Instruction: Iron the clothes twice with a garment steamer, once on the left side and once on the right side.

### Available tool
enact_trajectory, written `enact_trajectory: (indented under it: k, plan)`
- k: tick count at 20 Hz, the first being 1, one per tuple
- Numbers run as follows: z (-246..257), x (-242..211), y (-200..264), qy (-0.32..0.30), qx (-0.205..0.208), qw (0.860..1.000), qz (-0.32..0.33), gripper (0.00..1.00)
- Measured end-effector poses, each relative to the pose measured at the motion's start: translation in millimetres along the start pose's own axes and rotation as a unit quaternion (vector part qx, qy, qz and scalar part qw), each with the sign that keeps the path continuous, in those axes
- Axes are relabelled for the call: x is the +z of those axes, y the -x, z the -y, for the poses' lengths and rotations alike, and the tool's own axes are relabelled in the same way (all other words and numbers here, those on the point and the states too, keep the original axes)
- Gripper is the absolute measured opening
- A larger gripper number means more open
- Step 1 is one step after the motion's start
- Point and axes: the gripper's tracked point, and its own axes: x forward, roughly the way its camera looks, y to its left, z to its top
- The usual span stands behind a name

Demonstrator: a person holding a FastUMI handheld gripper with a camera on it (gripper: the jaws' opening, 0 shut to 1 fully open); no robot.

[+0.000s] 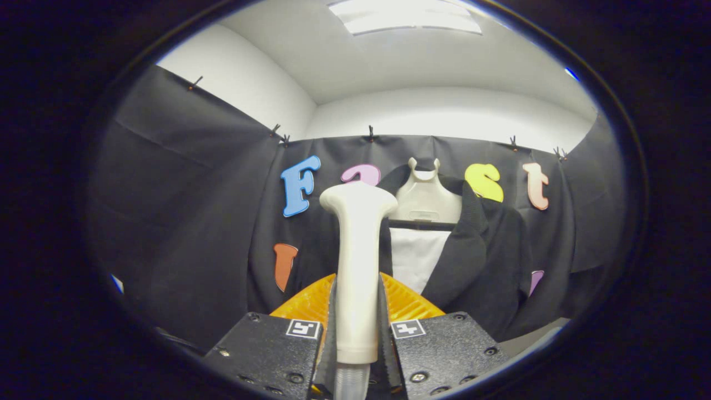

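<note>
The gripper (357,333) is clamped on the cream handle of the garment steamer (357,261), both fingers pressing its sides, the steamer standing upright with its wide head topmost. Beyond the steamer hangs the black jacket (477,261) on a white hanger form (425,200), its front open over a white panel. The head sits at the jacket's lapel, seemingly near the start of a pass. To do it well, keep the grip firm, the head facing the cloth, and stroke evenly down one side.

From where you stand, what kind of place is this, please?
Probably a recording booth set up for ironing: black cloth wall, a dark garment hung on a white hanger, the gripper clamping a steamer.
</note>
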Motion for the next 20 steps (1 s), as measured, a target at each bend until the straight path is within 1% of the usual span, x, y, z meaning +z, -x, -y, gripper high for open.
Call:
enact_trajectory:
  k: [3, 8, 10, 20]
  plan:
    - [-2, -16, 11, 0.017, -0.008, 1.0, -0.01, 0.33]
    - [-11, -47, 31, 0.025, 0.007, 0.999, -0.036, 0.33]
    - [-8, -61, 40, 0.029, 0.001, 0.998, -0.055, 0.33]
    - [-8, -108, 82, 0.02, 0.002, 0.994, -0.111, 0.33]
